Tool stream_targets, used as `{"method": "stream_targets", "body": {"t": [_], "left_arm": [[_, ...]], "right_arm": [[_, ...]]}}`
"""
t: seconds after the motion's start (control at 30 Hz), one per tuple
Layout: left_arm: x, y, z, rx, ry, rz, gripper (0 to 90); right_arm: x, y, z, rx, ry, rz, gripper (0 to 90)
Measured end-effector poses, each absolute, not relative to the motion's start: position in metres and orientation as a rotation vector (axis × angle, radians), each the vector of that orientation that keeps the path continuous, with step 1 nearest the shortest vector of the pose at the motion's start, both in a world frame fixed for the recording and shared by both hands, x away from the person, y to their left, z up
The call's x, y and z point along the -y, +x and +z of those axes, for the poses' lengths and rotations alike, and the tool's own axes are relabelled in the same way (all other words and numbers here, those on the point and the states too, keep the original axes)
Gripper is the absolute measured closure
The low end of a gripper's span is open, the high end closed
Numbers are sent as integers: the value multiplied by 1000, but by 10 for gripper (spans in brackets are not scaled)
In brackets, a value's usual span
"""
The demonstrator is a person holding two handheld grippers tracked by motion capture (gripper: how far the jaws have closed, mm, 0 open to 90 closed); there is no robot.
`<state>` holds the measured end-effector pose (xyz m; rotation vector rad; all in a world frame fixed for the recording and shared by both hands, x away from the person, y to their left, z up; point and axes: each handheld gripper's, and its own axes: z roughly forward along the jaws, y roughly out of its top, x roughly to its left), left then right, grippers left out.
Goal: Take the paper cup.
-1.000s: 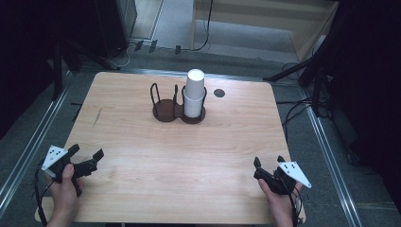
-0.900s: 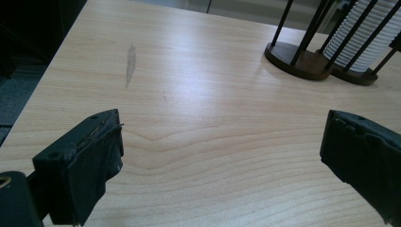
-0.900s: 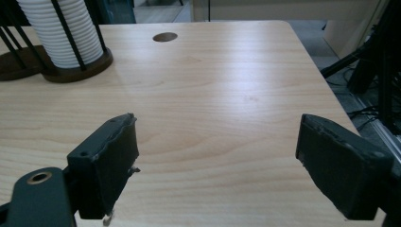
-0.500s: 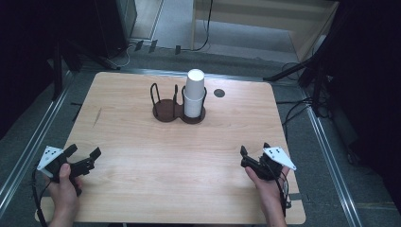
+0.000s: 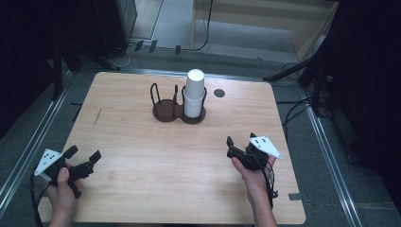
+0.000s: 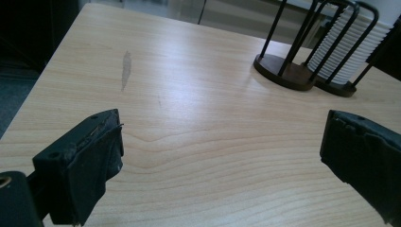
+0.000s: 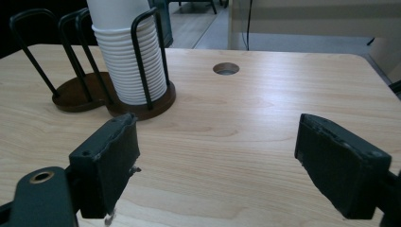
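Observation:
A tall stack of white paper cups (image 5: 194,92) stands in the right ring of a dark two-ring wire holder (image 5: 165,111) at the table's far middle; the left ring is empty. My left gripper (image 5: 84,154) hovers open near the front left corner, nothing between its jaws. My right gripper (image 5: 240,142) is open at the front right, pointing toward the holder. In the right gripper view the cups (image 7: 125,61) rise beyond my open right gripper (image 7: 217,142). In the left gripper view the holder (image 6: 288,73) and cups (image 6: 352,52) sit far right of my open left gripper (image 6: 222,146).
A round cable hole (image 5: 219,93) lies in the wooden table (image 5: 142,142) just right of the holder. A faint grey smear (image 6: 126,68) marks the wood on the left. Metal rails and cables run along the floor beside the table.
My right gripper has moved forward and to the left, closer to the cup holder. My left gripper has stayed nearly in place.

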<state>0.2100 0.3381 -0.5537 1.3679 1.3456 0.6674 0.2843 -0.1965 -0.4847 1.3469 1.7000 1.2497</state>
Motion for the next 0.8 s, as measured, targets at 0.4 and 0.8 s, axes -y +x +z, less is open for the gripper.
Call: {"method": "stream_targets", "body": {"t": [0.4,0.8], "left_arm": [[-338,213,-554,-1352,1375,652,7],[-334,208,-553,-1310,1401,690,7]], "right_arm": [[171,303,-467,-1711,1317,1253,147],[146,334,-459,-1739,1292,1295,148]]}}
